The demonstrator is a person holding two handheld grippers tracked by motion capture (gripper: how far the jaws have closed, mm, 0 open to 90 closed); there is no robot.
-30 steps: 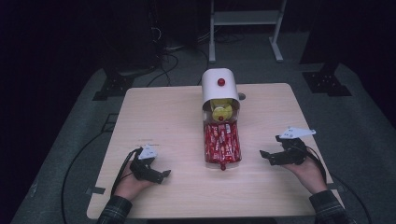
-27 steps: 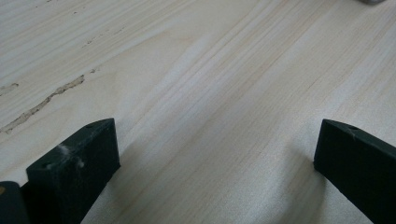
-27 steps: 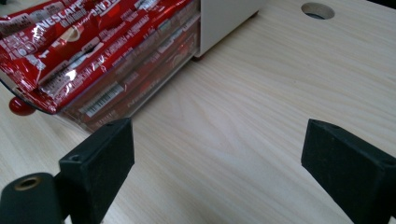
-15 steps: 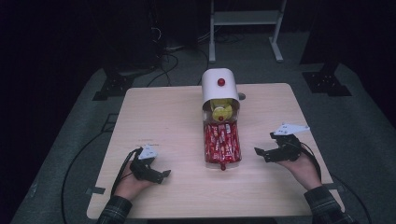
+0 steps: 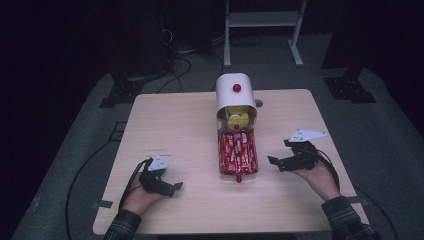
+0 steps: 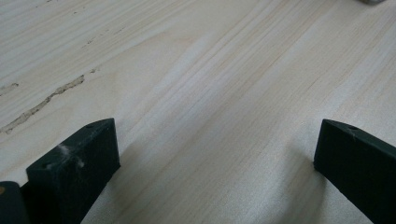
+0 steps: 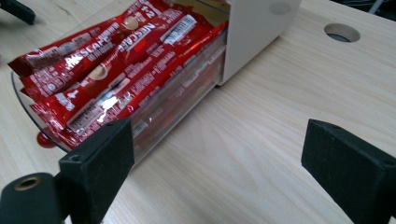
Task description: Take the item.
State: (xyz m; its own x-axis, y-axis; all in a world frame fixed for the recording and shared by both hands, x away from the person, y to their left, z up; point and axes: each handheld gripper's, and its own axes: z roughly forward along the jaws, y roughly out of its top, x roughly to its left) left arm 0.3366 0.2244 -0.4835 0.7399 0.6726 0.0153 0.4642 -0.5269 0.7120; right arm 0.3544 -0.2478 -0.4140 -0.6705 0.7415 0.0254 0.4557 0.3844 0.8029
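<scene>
Sachets (image 7: 107, 65), red and marked "NESCAFE", fill one clear drawer (image 7: 154, 119) pulled from one white dispenser (image 5: 235, 95); I count at least six, piled beyond the right gripper (image 7: 215, 158), just past its left jaw. Both its jaws stand wide apart. The left gripper (image 6: 215, 158) gapes too, holding nothing, over one bare wooden table (image 6: 210, 70).

bench (image 5: 180, 125): light wood | middle: white box (image 5: 235, 92) with red knob, clear drawer (image 5: 238, 155) pulled out, full of red packets | left hand-held gripper (image 5: 167, 187) low on bench | right hand-held gripper (image 5: 281, 155) beside drawer, jaws apart
</scene>
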